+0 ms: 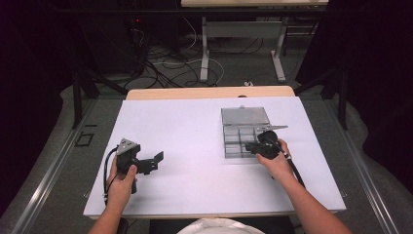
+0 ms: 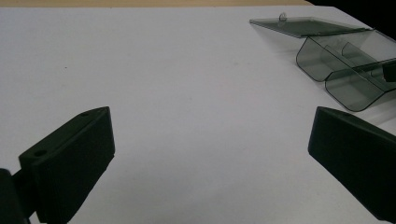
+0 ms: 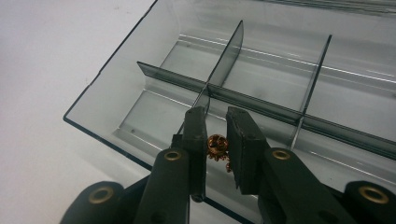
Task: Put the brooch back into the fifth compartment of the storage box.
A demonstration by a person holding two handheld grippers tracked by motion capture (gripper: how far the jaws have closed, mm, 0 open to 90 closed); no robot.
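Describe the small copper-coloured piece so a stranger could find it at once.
On the white table, at its right side, lies an open smoky plastic organiser box with its lid folded back. In a near compartment, the right claw is closed around a tiny coppery metal piece. It is the one shiny orange thing among grey dividers.

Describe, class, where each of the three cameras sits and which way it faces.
High view: above the near edge, facing forward and down on the table; forearms, hands and left gripper show.
Left gripper view: on that gripper, looking level across the table between wide jaws.
Right gripper view: on the right gripper, looking down at small copper parts.
All views share the compartment box.
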